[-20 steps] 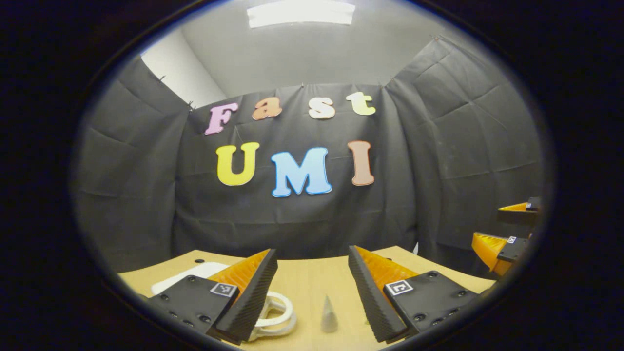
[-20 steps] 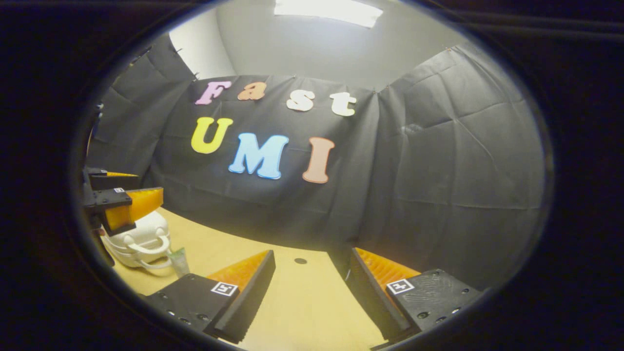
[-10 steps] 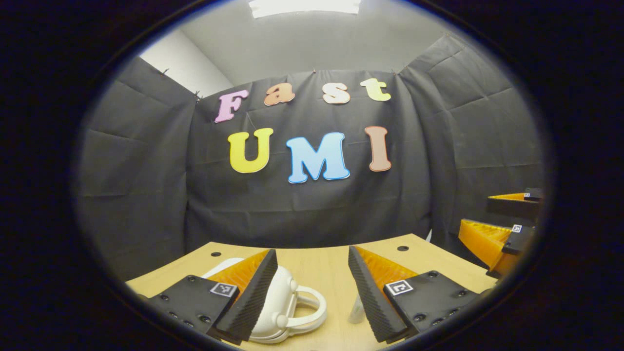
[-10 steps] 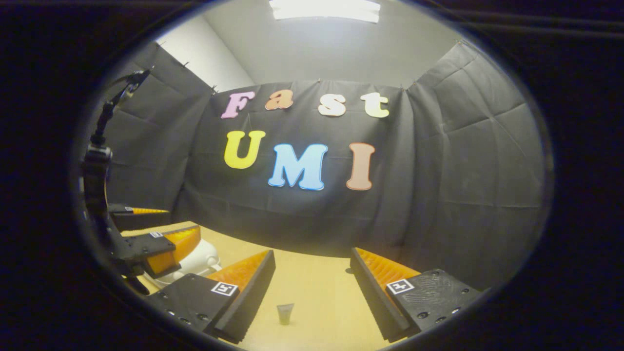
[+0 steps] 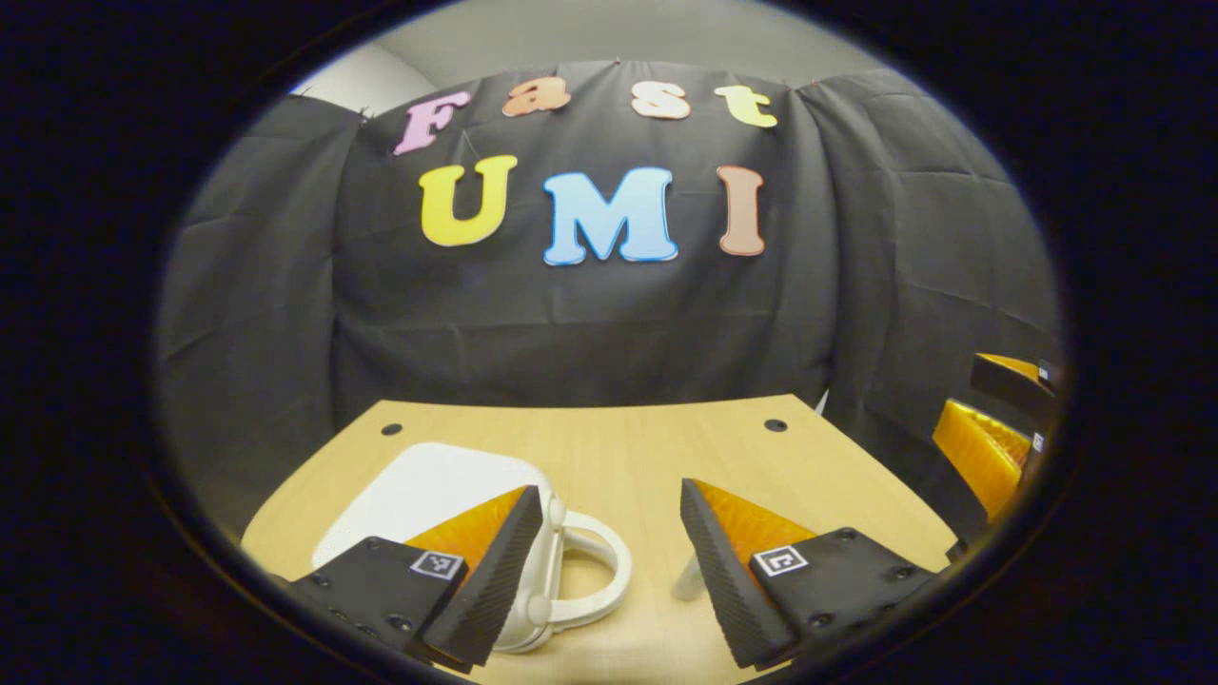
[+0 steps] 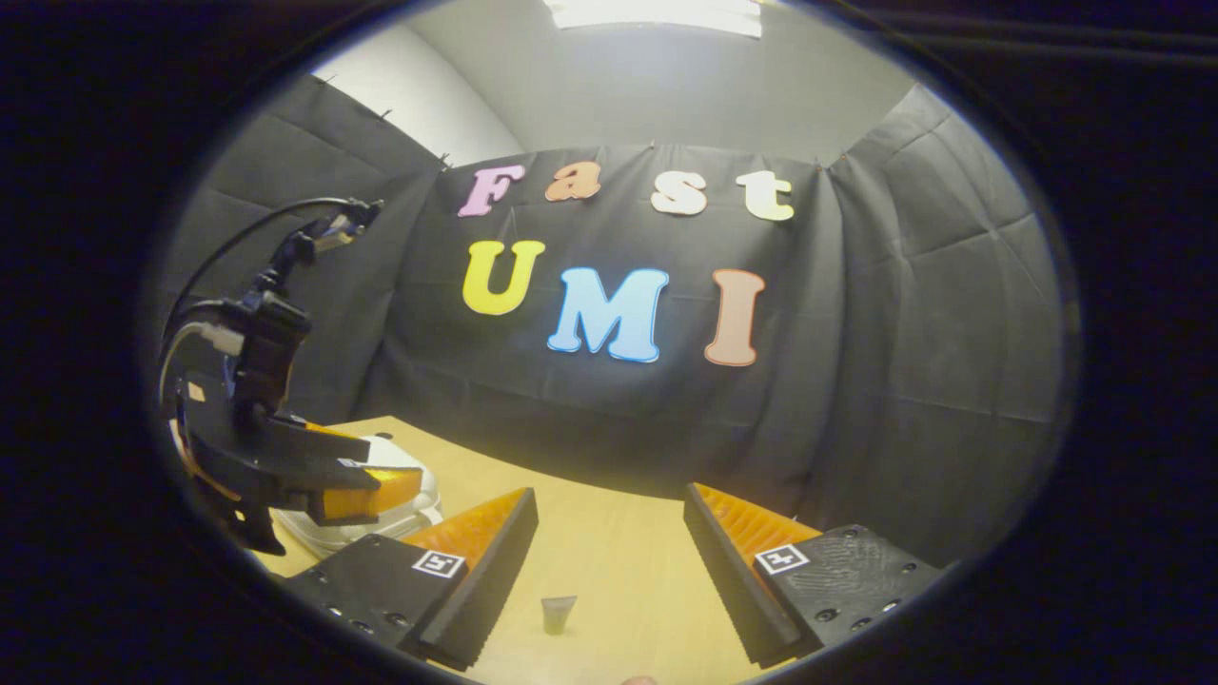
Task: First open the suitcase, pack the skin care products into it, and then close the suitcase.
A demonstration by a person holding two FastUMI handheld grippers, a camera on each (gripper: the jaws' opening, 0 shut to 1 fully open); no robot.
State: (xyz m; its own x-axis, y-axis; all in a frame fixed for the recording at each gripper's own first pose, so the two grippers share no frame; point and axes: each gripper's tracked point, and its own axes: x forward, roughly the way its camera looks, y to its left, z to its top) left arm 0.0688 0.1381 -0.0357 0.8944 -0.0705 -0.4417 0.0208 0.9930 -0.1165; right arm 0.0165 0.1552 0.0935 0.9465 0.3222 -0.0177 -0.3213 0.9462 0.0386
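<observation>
A small white suitcase (image 5: 428, 490) lies closed on the wooden table (image 5: 628, 447), its handle (image 5: 601, 571) facing my left gripper (image 5: 609, 561). That gripper hovers open just short of the handle, nothing between its fingers. A pale skin care tube (image 5: 687, 577) peeks out beside its right finger. In the right gripper view the same tube (image 6: 558, 614) stands between the open fingers of my right gripper (image 6: 609, 561), a little ahead of them. The left gripper (image 6: 333, 480) hangs over the suitcase (image 6: 404, 514) at the left.
The right gripper (image 5: 990, 442) shows at the far right edge of the left gripper view, off the table's corner. Two small round holes (image 5: 775, 424) mark the table's back edge. Black cloth walls close in the table behind and on both sides.
The left gripper view has tipped down, bringing more of the suitcase and table into sight. The right gripper view has swung left, so the left gripper looms larger over the suitcase.
</observation>
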